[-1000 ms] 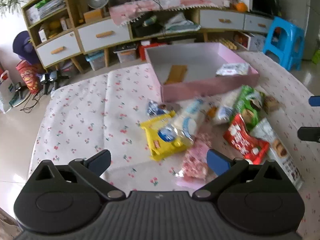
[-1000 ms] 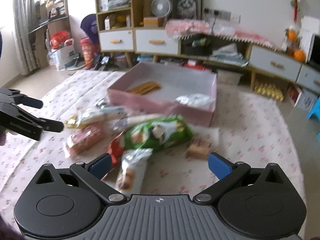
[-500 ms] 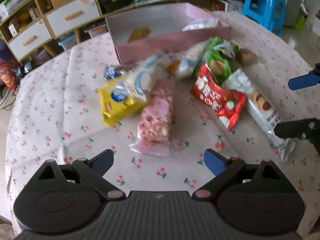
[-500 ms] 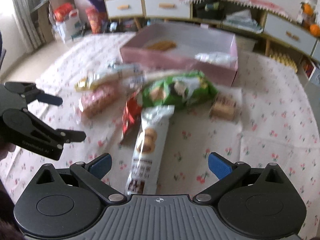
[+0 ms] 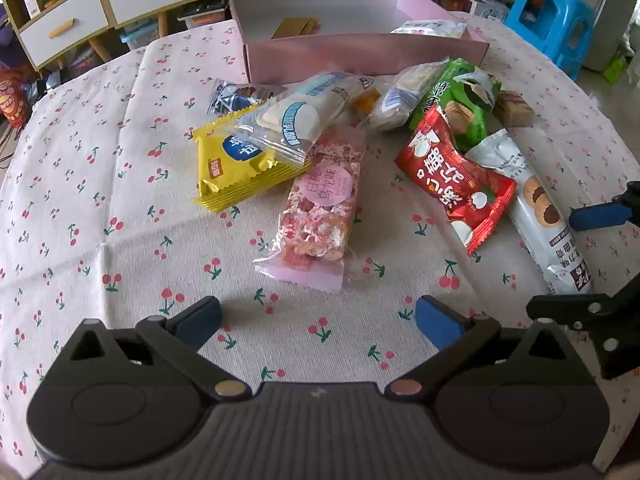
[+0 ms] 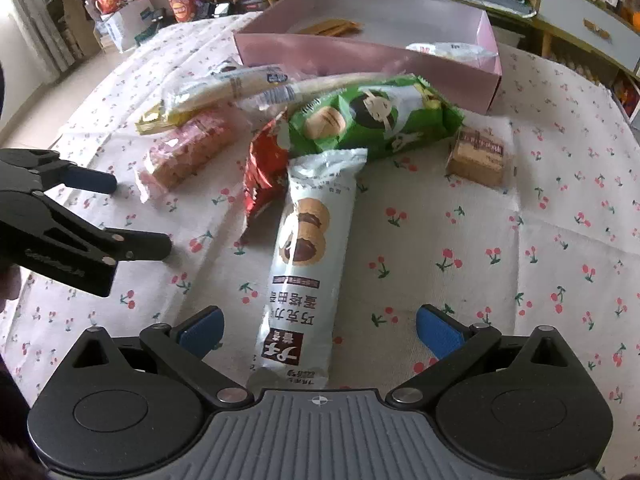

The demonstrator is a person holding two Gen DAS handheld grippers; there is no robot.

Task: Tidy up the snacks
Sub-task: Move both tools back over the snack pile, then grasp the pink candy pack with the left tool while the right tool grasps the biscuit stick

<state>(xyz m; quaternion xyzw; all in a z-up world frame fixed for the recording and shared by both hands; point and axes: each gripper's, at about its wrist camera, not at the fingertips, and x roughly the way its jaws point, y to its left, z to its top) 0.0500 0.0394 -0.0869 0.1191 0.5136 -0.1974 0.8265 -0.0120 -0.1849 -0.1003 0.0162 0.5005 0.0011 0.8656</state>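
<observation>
Two grippers, my left gripper (image 5: 316,320) and right gripper (image 6: 318,330), hang wide open and empty over the pink nougat bar (image 5: 318,210) and white cookie sleeve (image 6: 306,256). Beyond, most snacks lie loose; the pink box (image 6: 360,56) holds only two.

The pink nougat pack (image 5: 318,210), near the middle of the tablecloth (image 5: 120,280), bears a round pink sticker reading 白桃乌龙味. The long white biscuit pack (image 6: 306,264), toward the cloth's right edge, shows 巧克力味 in dark characters, upside down in the right wrist view. Print on the red pack (image 5: 454,182), green pack (image 6: 372,118) and yellow pack (image 5: 240,160) cannot be read surely.
</observation>
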